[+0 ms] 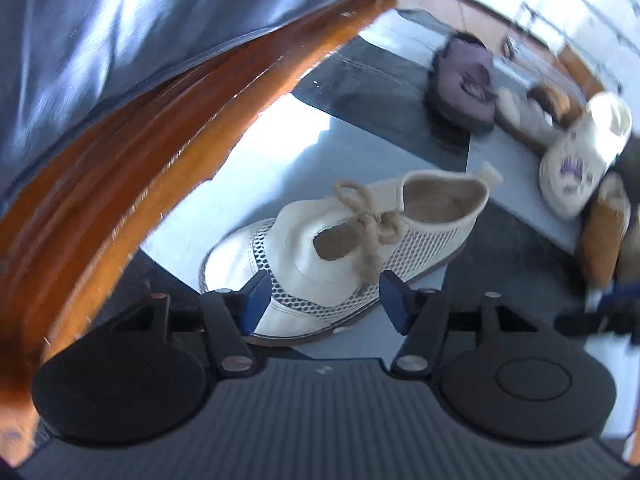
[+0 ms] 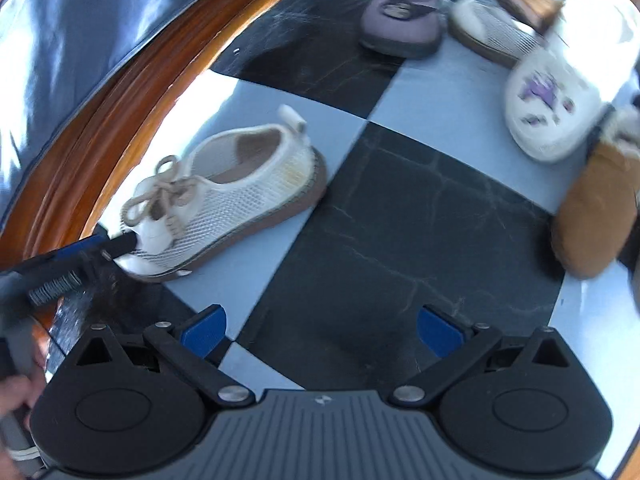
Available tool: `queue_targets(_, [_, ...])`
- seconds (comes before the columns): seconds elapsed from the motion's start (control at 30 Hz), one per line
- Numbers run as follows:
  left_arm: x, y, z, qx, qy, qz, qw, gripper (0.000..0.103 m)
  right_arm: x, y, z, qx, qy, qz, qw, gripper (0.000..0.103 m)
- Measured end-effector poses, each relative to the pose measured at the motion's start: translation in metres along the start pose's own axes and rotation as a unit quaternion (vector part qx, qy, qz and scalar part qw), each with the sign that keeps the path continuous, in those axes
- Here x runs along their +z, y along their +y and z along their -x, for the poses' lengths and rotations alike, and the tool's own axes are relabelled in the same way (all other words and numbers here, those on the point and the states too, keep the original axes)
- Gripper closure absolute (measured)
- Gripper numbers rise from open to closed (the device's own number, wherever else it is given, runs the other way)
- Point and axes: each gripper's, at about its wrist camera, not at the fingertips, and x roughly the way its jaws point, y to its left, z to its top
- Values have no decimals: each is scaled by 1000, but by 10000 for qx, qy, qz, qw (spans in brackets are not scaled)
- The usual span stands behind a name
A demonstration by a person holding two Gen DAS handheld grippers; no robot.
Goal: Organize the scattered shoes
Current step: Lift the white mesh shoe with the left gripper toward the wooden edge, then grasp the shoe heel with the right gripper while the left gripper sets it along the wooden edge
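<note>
A white mesh lace-up shoe [image 1: 340, 248] stands on the checkered floor beside a wooden frame. My left gripper [image 1: 323, 300] is open over its toe end. The blue pads [image 1: 252, 300] straddle the front of the shoe, and a gap shows at the right pad. In the right wrist view the same shoe [image 2: 240, 184] lies left of centre, with the left gripper [image 2: 116, 244] at its toe. My right gripper [image 2: 322, 332] hangs open above a black tile, with nothing between its pads [image 2: 204, 330].
Further back lie a purple shoe [image 2: 400, 20], a second beige mesh shoe [image 2: 492, 32], a white slipper with a purple print [image 2: 560, 92] and a brown fuzzy slipper [image 2: 600, 216]. The curved wooden frame [image 1: 120, 160] with blue fabric [image 1: 120, 32] bounds the left side. A hand [image 2: 16, 392] shows at the lower left.
</note>
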Motion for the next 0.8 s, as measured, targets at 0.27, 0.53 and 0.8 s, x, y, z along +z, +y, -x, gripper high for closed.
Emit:
queue_targets(0.27, [-5, 3, 24, 234, -543, -876, 9944, 44, 51, 18, -34, -217, -407, -391, 9982, 1])
queue_targets(0.53, [-17, 24, 12, 363, -129, -441, 9983, 44, 41, -21, -96, 502, -7, -2751, 9601, 6])
queue_targets(0.8, [-13, 57, 12, 400, -82, 358, 9985, 40, 57, -24, -95, 741, -393, -2304, 9695, 20])
